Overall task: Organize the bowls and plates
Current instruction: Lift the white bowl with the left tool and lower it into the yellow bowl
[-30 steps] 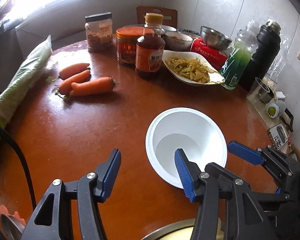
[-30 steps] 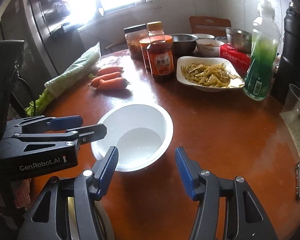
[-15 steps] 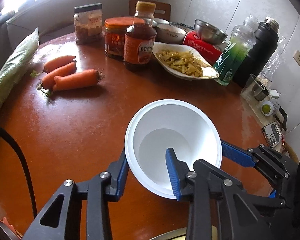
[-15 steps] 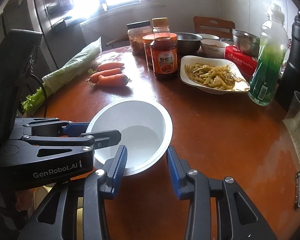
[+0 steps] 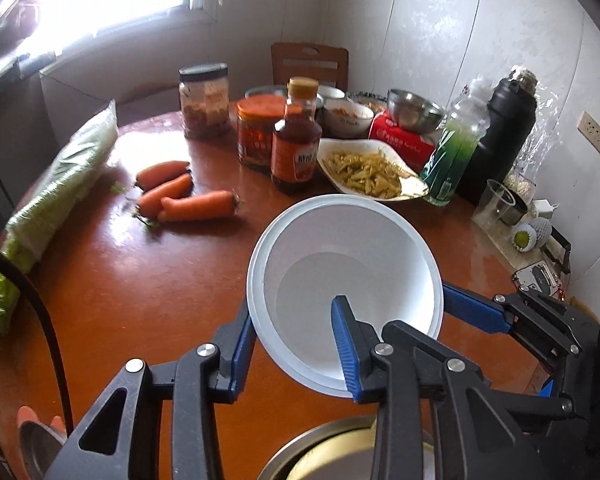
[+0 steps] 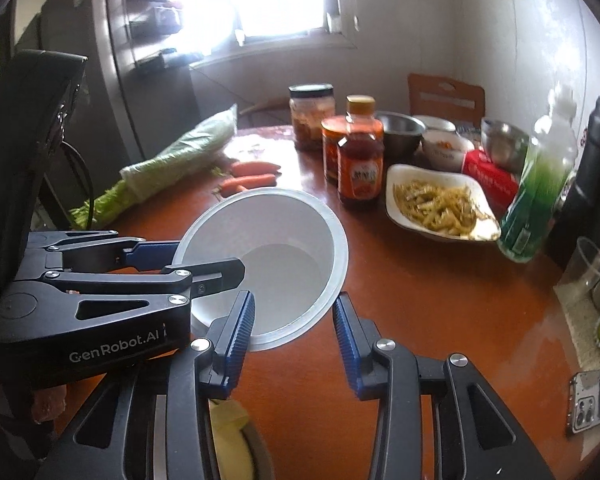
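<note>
The left gripper [image 5: 296, 354] is clenching the white plastic bowl's [image 5: 352, 276] rim (tilted off the bench); right gripper [image 6: 294, 334] is gaping; sorting is barely starting.

Glossy reddish-brown surface [image 5: 148, 280], smooth matt white plastic bowl [image 5: 380, 240], shiny metal bowl [image 5: 414, 114] at upper right, ribbed blue gripper pads [image 5: 346, 346]

Bowl [image 5: 344, 276] on table [image 5: 140, 288], carrots [image 5: 180, 196] to its left, jars [image 5: 256, 136] and food plate [image 5: 372, 170] behind.
</note>
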The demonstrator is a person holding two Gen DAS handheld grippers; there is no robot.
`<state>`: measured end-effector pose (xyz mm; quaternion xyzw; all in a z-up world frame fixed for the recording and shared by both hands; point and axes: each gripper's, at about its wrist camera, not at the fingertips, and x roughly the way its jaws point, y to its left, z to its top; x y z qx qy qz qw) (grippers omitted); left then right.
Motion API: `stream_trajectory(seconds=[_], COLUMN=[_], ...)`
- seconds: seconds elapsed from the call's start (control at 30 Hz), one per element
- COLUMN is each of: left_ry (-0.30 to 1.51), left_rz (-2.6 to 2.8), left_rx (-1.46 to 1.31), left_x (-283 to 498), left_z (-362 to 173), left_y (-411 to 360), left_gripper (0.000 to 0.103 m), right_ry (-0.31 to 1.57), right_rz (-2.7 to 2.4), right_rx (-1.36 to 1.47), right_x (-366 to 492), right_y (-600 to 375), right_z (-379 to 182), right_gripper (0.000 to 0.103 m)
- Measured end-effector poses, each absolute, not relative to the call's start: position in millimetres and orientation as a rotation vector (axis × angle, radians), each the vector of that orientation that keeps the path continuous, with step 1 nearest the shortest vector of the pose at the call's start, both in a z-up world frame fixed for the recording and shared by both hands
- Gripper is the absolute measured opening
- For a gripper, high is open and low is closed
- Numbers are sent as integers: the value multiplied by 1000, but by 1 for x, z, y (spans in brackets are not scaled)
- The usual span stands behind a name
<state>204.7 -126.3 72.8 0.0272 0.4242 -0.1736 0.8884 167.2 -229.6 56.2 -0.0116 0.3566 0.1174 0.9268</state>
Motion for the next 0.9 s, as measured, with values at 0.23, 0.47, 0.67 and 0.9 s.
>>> stream_trajectory(seconds=[0.23,0.47,0.67,0.9], left_ry=[840,791,764,740], left_rz=[-352,-365,-374,-369], left_rx=[58,65,57,52], left_x=[182,157,138,116], left_z=[89,103,108,110], left_y=[-119,-120,-118,-111], left_gripper=[37,37,37,37], right_ry=[687,648,622,604], right_rz=[258,252,246,251], right_rx=[-43,-53,-62,-70], right_x=[146,122,102,80], right_y=[-218,-216,-214,-209], right_z=[72,86,93,96], right_gripper=[42,42,42,42])
